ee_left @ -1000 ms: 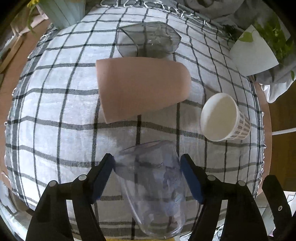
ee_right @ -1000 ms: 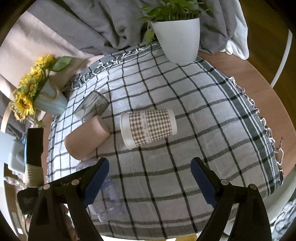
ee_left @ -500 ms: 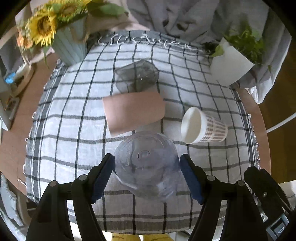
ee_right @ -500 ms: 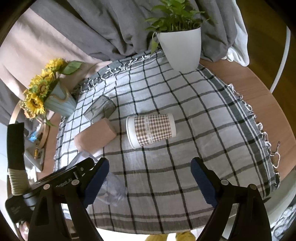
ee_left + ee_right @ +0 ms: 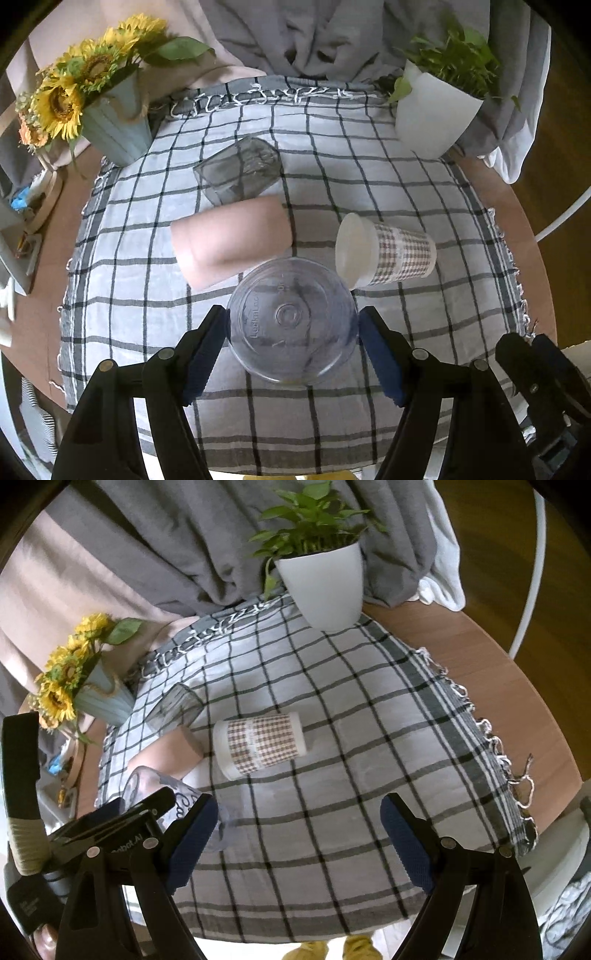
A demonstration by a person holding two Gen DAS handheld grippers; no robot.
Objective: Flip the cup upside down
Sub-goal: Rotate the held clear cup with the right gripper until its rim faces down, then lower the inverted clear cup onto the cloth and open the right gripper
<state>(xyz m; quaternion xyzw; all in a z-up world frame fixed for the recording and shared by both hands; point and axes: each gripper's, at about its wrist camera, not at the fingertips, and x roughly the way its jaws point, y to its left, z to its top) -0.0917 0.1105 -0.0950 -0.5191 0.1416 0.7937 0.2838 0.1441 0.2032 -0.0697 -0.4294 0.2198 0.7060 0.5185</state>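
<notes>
My left gripper (image 5: 293, 332) is shut on a clear plastic cup (image 5: 291, 319), held above the checked cloth with its round base facing the camera. The same cup (image 5: 173, 797) shows at the lower left of the right wrist view, beside the left gripper's body. My right gripper (image 5: 299, 834) is open and empty, above the near part of the cloth. A pink cup (image 5: 231, 240), a checked paper cup (image 5: 384, 251) and a grey glass (image 5: 240, 175) lie on their sides on the cloth.
A checked tablecloth (image 5: 369, 155) covers a round wooden table (image 5: 480, 657). A sunflower vase (image 5: 110, 129) stands at the back left and a white plant pot (image 5: 432, 118) at the back right. Grey curtains hang behind.
My left gripper has lifted the clear cup off the cloth and turned it, so its base now faces the camera. The right gripper has risen and drawn back a little, still open.
</notes>
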